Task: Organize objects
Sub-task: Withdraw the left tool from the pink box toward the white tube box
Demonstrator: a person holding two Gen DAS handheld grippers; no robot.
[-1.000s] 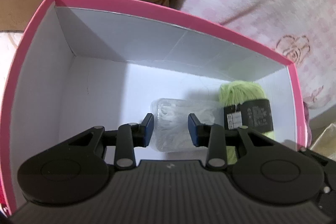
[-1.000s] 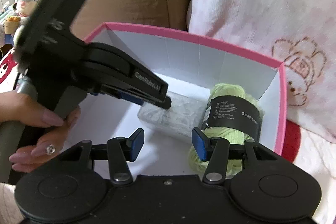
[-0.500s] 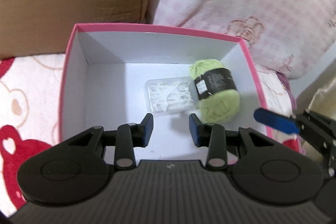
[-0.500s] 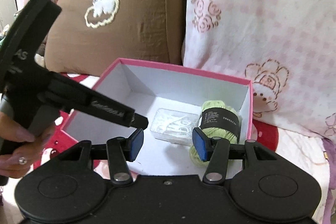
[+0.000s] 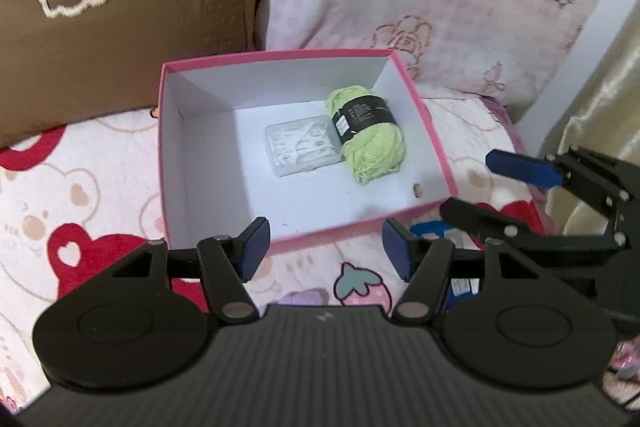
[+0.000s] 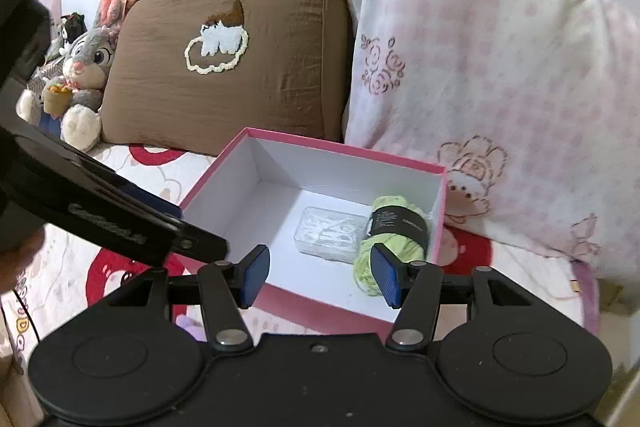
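Note:
A pink box (image 5: 432, 131) with a white inside sits on the bed. In it lie a lime-green yarn skein (image 5: 372, 143) with a black label and, touching its left side, a clear plastic case (image 5: 304, 147) of white bits. My left gripper (image 5: 326, 247) hovers above the box's near edge, jaws opening with nothing between them. My right gripper (image 6: 320, 275) hangs over the box (image 6: 344, 147) near side, its jaws also opening and empty, with the yarn (image 6: 384, 243) and case (image 6: 328, 235) beyond. The right gripper (image 5: 468, 183) shows at the box's right.
A brown pillow (image 5: 120, 27) and a pink-patterned pillow (image 5: 440, 7) stand right behind the box. A plush rabbit (image 6: 88, 67) sits far left by the headboard. A blue packet (image 5: 462, 285) lies on the bear-print bedcover (image 5: 80, 207), partly hidden behind my left gripper.
Both grippers have lifted up and back out of the box, so the whole box now shows. Their jaws stand wider, the left much more. The yarn and case stayed put.

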